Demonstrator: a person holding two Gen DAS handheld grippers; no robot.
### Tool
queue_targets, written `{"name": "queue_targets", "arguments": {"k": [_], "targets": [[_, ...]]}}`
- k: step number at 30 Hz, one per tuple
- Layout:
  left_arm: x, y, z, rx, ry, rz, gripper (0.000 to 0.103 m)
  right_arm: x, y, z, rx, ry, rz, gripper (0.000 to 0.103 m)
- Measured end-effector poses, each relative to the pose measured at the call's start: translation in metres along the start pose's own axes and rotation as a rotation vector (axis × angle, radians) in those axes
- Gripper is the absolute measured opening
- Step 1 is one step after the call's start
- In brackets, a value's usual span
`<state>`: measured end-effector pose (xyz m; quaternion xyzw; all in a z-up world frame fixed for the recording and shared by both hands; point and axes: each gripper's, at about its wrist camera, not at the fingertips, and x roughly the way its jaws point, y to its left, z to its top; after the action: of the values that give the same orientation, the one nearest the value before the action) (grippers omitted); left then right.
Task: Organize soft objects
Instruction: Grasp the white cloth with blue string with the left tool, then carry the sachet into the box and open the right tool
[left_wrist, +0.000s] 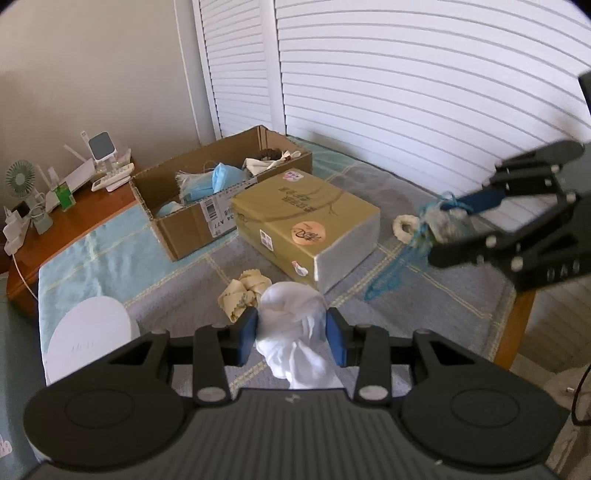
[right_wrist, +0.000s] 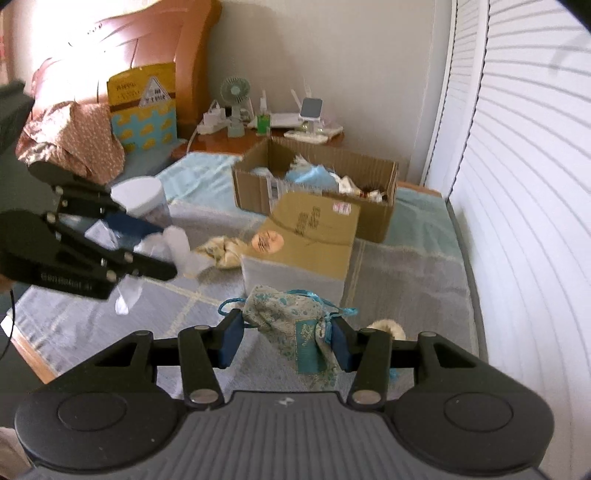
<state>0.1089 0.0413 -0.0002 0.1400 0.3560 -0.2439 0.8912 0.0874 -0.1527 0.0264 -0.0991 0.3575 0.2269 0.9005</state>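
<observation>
Between left tongs (left_wrist: 291, 334), white cloth (left_wrist: 295, 332)

White cloth (left_wrist: 291, 325), teal-and-grey patterned pouch (right_wrist: 291, 317) with blue cord, cream printed cloth (left_wrist: 245, 291), brown open box (left_wrist: 221, 188), gold-tan closed box (left_wrist: 306, 221), grey-and-aqua checked bed cover (left_wrist: 110, 254).

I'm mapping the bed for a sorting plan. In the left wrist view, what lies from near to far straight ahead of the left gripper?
White cloth clamped in the left gripper → crumpled yellow cloth → closed gold carton → open cardboard box holding blue face masks → white louvred doors.
</observation>
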Motion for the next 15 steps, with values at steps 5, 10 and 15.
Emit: {"name": "queue_targets", "arguments": {"k": [5,10,15], "targets": [[-0.008,-0.003,-0.007,0.004,-0.018,-0.016,0.039,-0.009,-0.004,0.020,-0.003,-0.025,0.003,0.055],[-0.013,-0.003,-0.011,0.005,-0.041,-0.030,0.039,-0.013,-0.017,0.043,0.021,-0.040,-0.001,0.055],[-0.015,-0.002,-0.015,0.005,-0.060,-0.050,0.039,-0.016,-0.028,0.065,0.035,-0.061,-0.027,0.055]]}}
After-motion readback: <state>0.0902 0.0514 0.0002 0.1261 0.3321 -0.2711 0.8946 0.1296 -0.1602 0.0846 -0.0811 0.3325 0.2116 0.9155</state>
